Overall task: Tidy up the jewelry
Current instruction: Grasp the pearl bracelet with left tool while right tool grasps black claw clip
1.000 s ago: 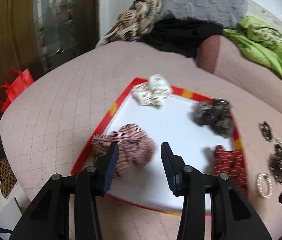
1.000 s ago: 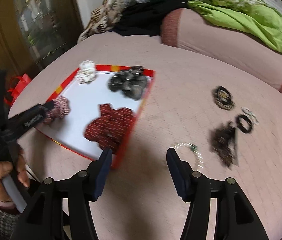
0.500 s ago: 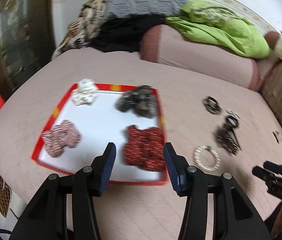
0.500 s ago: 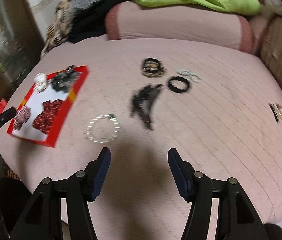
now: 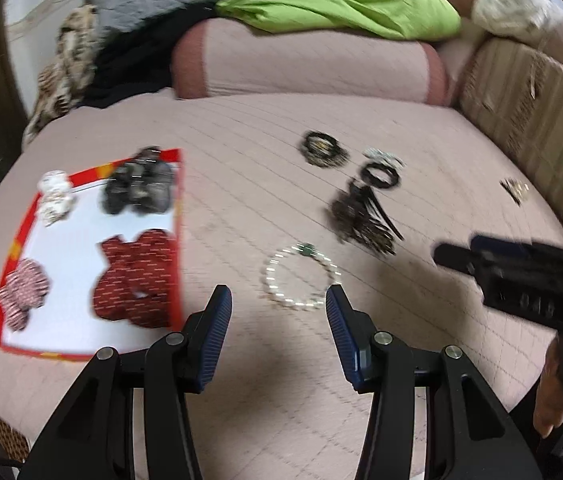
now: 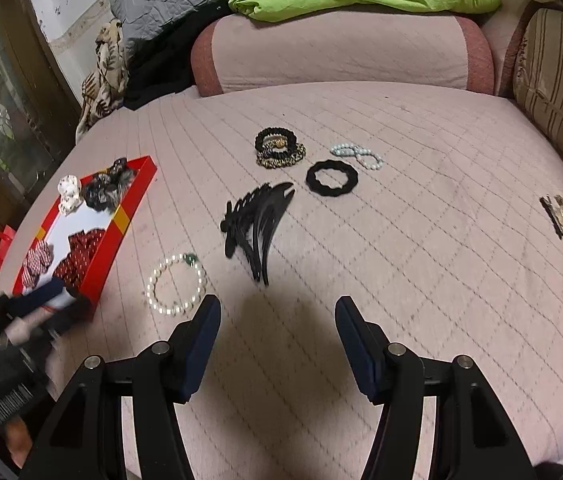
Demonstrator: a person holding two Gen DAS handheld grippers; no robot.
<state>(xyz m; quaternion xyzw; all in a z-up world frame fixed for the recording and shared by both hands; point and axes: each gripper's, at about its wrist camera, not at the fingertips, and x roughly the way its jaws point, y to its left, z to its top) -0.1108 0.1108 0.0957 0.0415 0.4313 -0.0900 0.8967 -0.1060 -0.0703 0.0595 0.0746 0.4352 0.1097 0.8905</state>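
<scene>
The pearl bracelet [image 5: 301, 276] lies flat on the quilted pink bed [image 5: 281, 380], just beyond the tips of the left gripper [image 5: 277, 320] and a little toward 1 o'clock of them. A second ago this gripper looked down on the red tray [image 5: 179, 200] with the striped scrunchie between its fingertips; it has since swung to its 3 o'clock, so the tray now sits at 9 to 10 o'clock and the loose pieces fill the view. The fingers are spread wide and hold nothing. I take that to mean the tray visit is over and the bracelet is the next pick.

At 12 to 1 o'clock beyond the bracelet lies the black feather hair clip [image 6: 257, 224], then the black ring scrunchie [image 6: 331, 180], the stacked black and gold hair ties [image 6: 279, 152] and the pale blue bead bracelet [image 6: 357, 156], all untouched. A small clip [image 6: 559, 212] lies well apart at 2 o'clock.

The right gripper [image 6: 277, 328] has also turned off the tray toward the middle of the bed; its fingers are spread and empty. Four scrunchies lie in the tray, so much of the sorting seems left.
</scene>
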